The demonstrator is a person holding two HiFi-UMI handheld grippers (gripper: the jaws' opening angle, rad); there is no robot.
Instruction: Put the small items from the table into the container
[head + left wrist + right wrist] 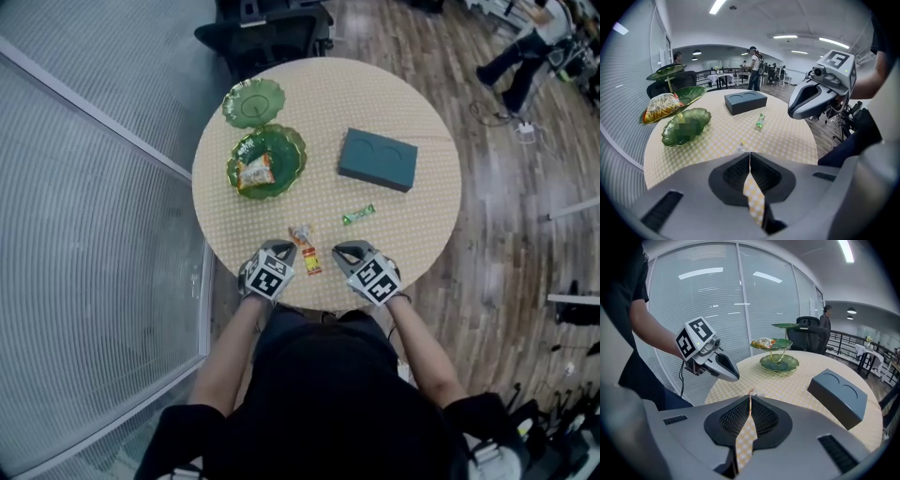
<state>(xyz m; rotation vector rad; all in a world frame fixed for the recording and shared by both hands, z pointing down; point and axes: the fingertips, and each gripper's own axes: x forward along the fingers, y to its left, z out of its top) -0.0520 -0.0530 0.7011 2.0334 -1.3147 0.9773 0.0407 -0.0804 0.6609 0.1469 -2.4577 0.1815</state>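
Cube on left gripper [278, 247]: black-and-white square pattern, no letters.
Cube on right gripper [346, 251]: same kind of pattern, no letters.
Orange packet [306, 249], near edge: print illegible.
Green packet [358, 215], right of centre: print illegible.
Snack packet [255, 172] in green dish [296, 150], far left: print illegible.

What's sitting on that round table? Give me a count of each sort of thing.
Wrapped snacks: 3 (packet in the dish, orange packet, green sweet)
Green tiered dish stand: 1
Dark box: 1
Total: 5
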